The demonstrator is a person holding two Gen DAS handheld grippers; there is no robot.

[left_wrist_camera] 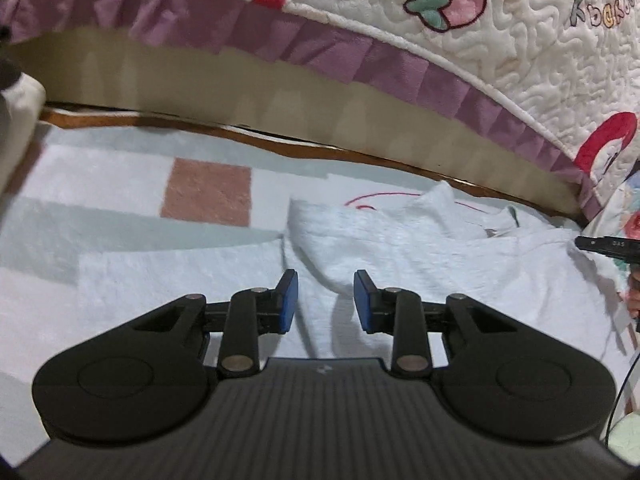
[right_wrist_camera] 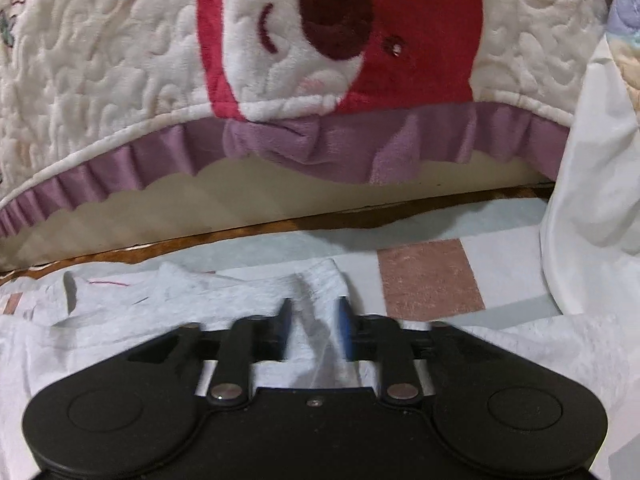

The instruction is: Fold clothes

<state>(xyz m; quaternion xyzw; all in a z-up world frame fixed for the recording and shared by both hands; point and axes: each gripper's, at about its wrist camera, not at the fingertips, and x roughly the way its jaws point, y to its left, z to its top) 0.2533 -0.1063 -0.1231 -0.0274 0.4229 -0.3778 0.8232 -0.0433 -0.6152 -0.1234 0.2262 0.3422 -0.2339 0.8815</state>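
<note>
A white garment (left_wrist_camera: 432, 248) lies rumpled on a pale checked mat (left_wrist_camera: 120, 240), with a thin red line near its far edge. My left gripper (left_wrist_camera: 325, 300) is open just above a fold at the garment's left edge, its blue pads (left_wrist_camera: 290, 300) clear of the cloth. In the right wrist view the same garment (right_wrist_camera: 168, 300) spreads to the left. My right gripper (right_wrist_camera: 314, 328) is open with a raised fold of the garment between its blue pads (right_wrist_camera: 344, 328), which are blurred. The tip of another black gripper (left_wrist_camera: 608, 246) shows at the far right of the left wrist view.
A quilted white cover with a purple frill (left_wrist_camera: 360, 60) and red cartoon prints overhangs a bed edge just beyond the mat; it also shows in the right wrist view (right_wrist_camera: 320, 144). A brown wooden edge (right_wrist_camera: 280, 228) runs below it. White cloth (right_wrist_camera: 592, 200) hangs at right.
</note>
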